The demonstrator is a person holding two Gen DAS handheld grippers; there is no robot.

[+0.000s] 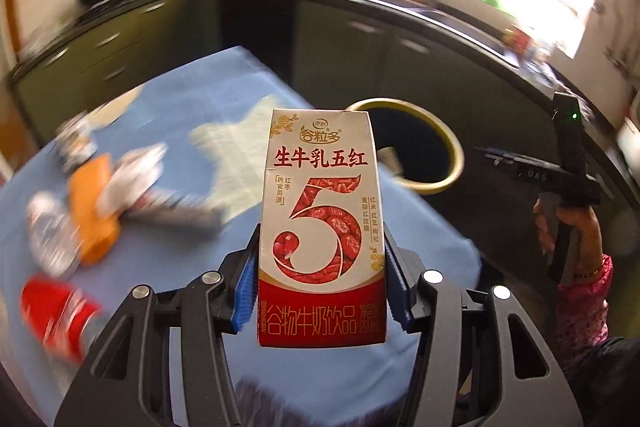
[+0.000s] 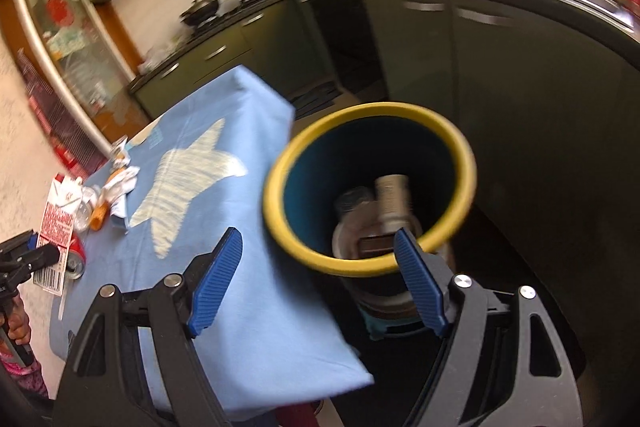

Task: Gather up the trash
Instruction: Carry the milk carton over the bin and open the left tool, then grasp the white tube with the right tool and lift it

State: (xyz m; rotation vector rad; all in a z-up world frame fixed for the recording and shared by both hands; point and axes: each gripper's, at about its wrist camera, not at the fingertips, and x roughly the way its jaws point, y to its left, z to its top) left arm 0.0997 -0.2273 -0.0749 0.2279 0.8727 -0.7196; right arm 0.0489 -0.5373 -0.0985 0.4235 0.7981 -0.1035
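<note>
My left gripper is shut on a red-and-white milk drink carton, held upright above the blue tablecloth. The carton also shows at the far left of the right wrist view. A dark bin with a yellow rim stands off the table's far right edge. In the right wrist view the bin is close ahead, with a carton and other trash inside. My right gripper is open and empty, just before the bin's near rim.
Blurred trash lies on the left of the table: a red can, an orange piece, a crushed bottle and white wrappers. Dark kitchen cabinets and a counter ring the table. The right gripper shows in the left wrist view.
</note>
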